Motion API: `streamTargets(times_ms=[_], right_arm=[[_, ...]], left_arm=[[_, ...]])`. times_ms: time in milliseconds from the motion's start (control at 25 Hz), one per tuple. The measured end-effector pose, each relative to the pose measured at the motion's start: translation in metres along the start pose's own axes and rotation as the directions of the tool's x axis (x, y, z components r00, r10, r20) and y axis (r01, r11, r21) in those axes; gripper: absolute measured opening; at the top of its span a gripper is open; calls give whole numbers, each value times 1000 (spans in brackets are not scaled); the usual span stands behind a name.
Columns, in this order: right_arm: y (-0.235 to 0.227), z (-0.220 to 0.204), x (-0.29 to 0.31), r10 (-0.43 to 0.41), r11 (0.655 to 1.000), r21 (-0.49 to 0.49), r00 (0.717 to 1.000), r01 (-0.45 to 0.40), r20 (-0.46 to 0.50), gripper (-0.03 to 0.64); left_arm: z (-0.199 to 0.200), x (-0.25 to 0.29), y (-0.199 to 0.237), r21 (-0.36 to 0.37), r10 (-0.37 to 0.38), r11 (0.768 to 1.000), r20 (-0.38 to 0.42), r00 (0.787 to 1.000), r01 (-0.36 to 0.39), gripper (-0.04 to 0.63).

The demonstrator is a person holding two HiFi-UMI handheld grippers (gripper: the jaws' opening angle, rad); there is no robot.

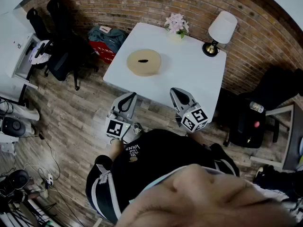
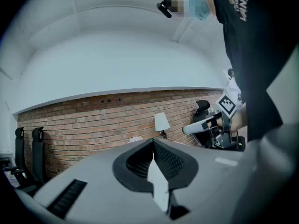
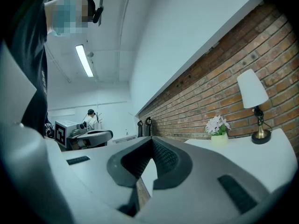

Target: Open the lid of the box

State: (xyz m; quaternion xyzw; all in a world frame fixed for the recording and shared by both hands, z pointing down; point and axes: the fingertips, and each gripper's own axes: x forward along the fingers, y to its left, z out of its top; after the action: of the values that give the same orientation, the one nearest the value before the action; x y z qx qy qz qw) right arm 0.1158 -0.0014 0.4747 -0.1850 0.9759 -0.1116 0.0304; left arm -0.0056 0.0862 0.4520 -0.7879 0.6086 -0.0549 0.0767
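Note:
The box [image 1: 144,62] is a round, flat, tan container with a dark slot in its lid; it lies on the white table [image 1: 189,70], left of the middle. Both grippers hover level at the table's near edge, well short of the box. My left gripper [image 1: 128,97] is shut and empty, off the table's near-left corner. My right gripper [image 1: 178,92] is shut and empty too, over the near edge. In the left gripper view the jaws [image 2: 153,142] meet with nothing between them; so do those in the right gripper view [image 3: 152,142]. Neither gripper view shows the box.
A small pot of pale flowers [image 1: 176,25] and a white-shaded lamp [image 1: 218,32] stand at the table's far side by the brick wall [image 1: 142,4]. Black chairs [image 1: 61,56] stand left, another chair [image 1: 258,112] right. A red bag [image 1: 103,46] lies beside the table.

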Motion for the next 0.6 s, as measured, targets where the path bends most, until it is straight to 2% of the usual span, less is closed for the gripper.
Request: streamTargets(times_ms=[120,320,600], right_arm=[[2,-2,11,-9,1000,5,1000,9,-1,-9],[3,-2,32,-35,999,15,999,35,14,-8],[4,-4,64,-108,993,51,993,106,43,-8]], left_arm=[[3,-1,11,-2,15,1000,29,999,-15,10],[-1,-2,40,-82,31,996,65,997,-25,11],[-14,-2,76,-86,-37,995,68,997,43,11]])
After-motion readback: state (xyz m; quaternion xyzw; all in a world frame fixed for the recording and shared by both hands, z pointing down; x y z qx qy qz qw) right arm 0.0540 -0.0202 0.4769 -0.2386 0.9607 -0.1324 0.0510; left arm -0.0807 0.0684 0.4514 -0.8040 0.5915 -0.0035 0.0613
